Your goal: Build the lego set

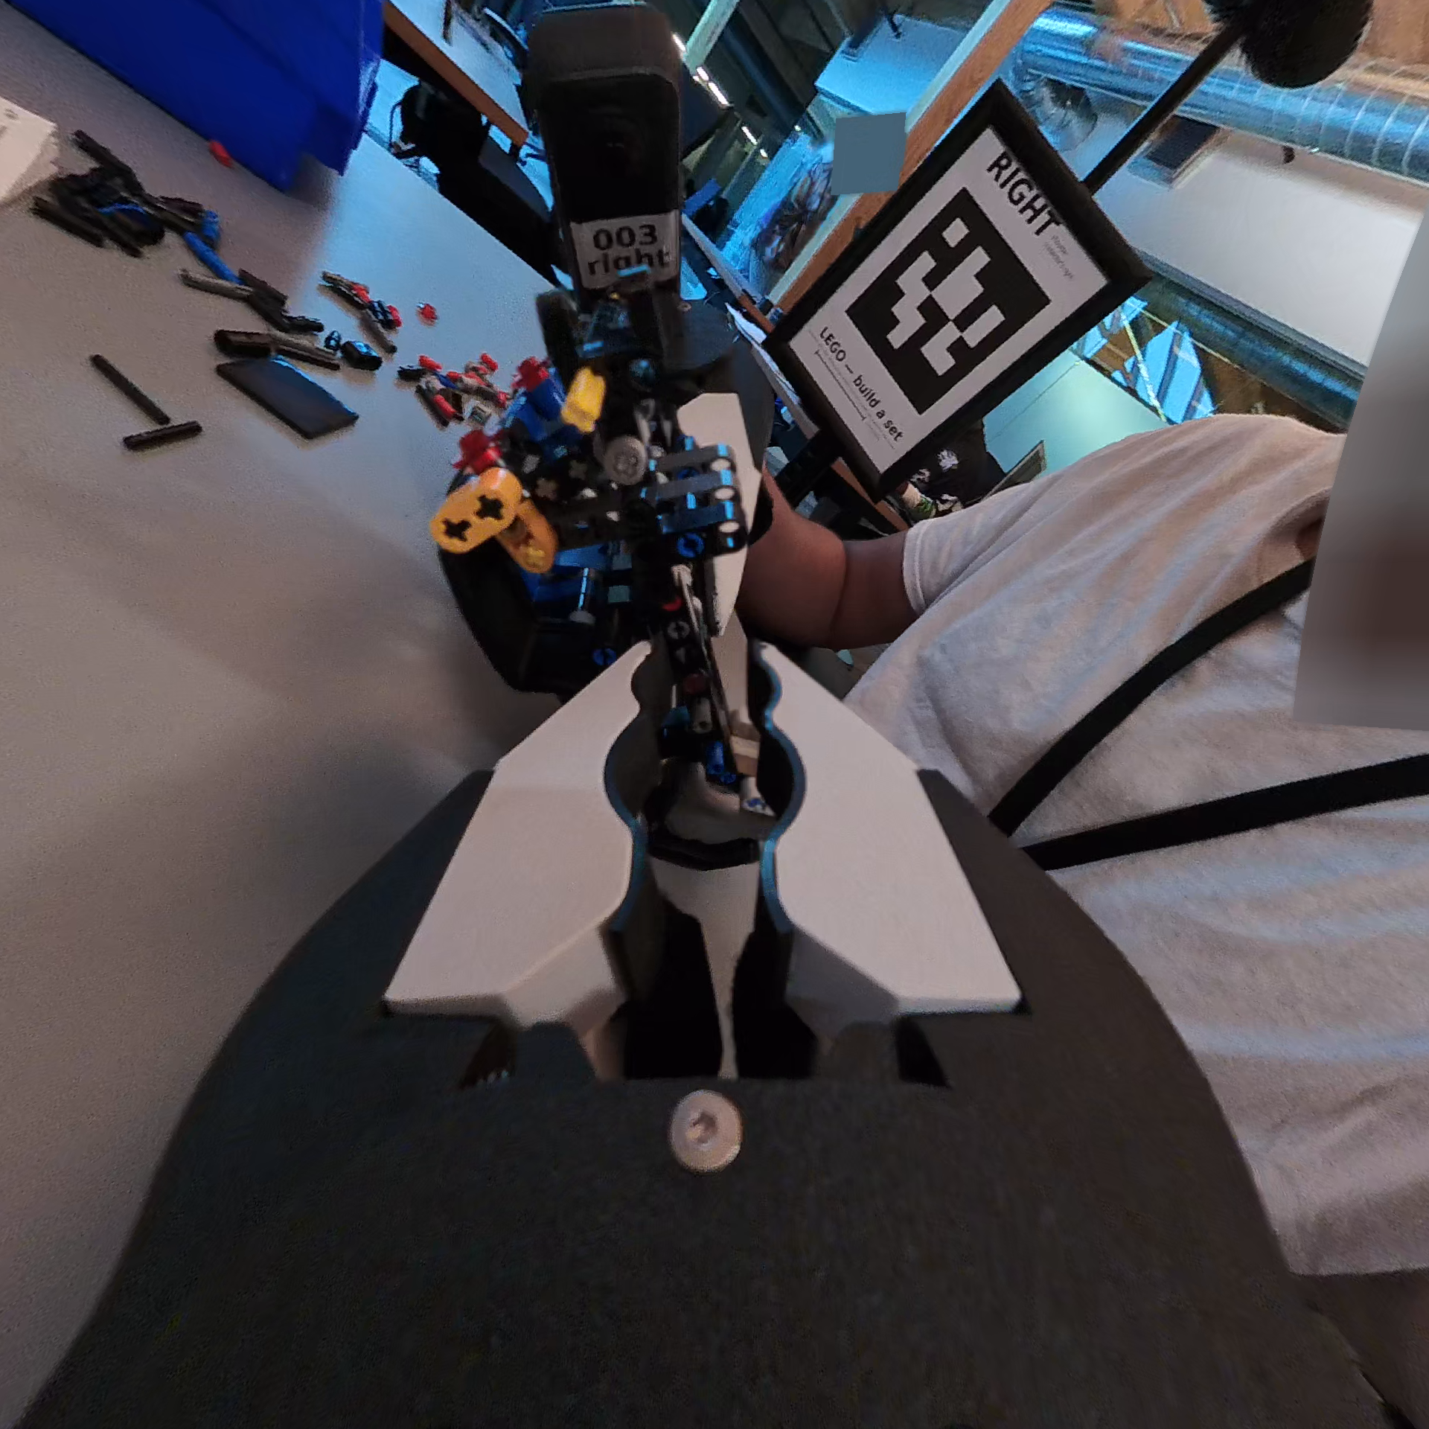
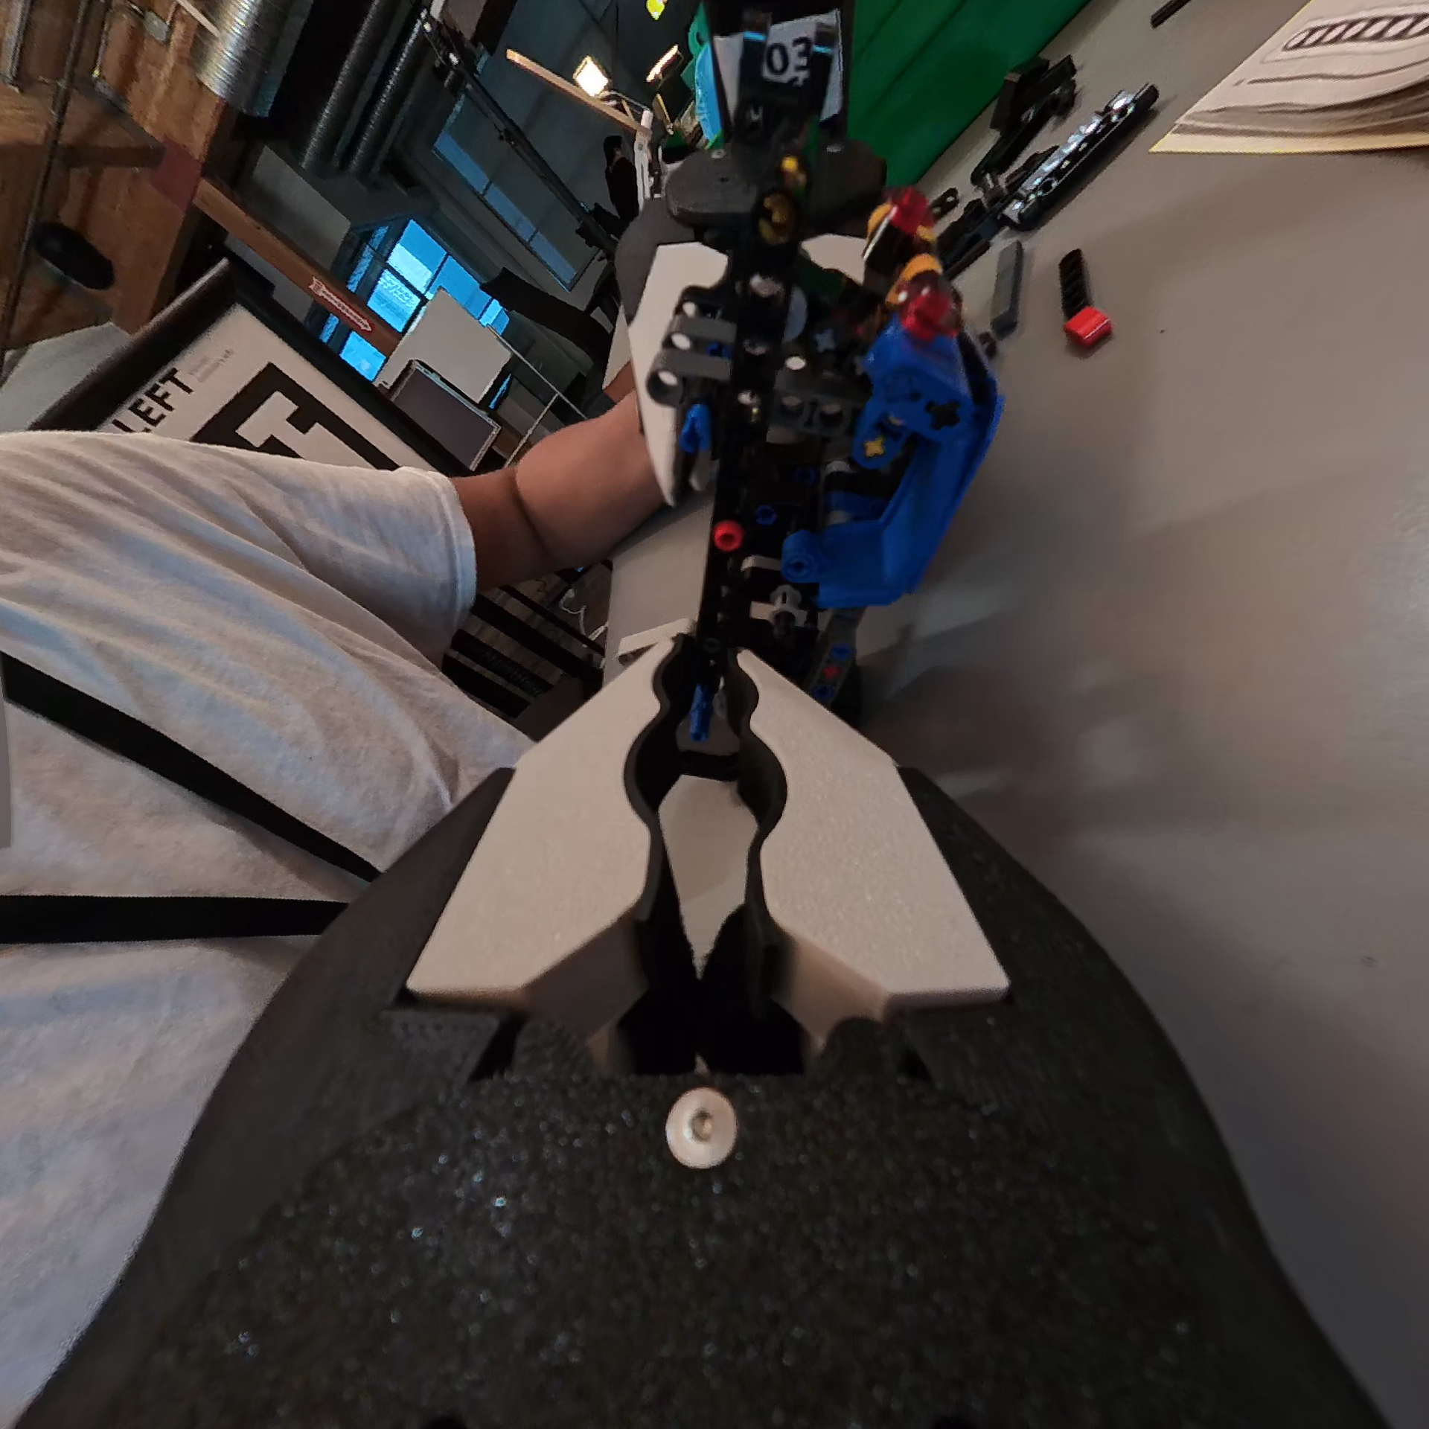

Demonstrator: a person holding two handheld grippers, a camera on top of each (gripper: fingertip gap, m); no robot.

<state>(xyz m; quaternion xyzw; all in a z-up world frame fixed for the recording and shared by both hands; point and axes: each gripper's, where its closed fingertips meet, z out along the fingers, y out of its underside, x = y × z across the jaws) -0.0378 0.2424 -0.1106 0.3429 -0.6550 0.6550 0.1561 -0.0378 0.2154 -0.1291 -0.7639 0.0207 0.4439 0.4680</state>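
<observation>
Lego model, a half-built frame of black beams with blue, yellow and red parts, is held above the grey desk between both grippers, which face each other. One end of its long black beam is clamped by the narrowly closed left gripper; the other end is gripped by the right gripper. Loose black, red and blue pieces are scattered on the desk beyond, near a blue bin.

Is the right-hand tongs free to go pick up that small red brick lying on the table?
Probably not yet: the right tongs are shut on the lego model. The red brick lies unobstructed on the table.
</observation>
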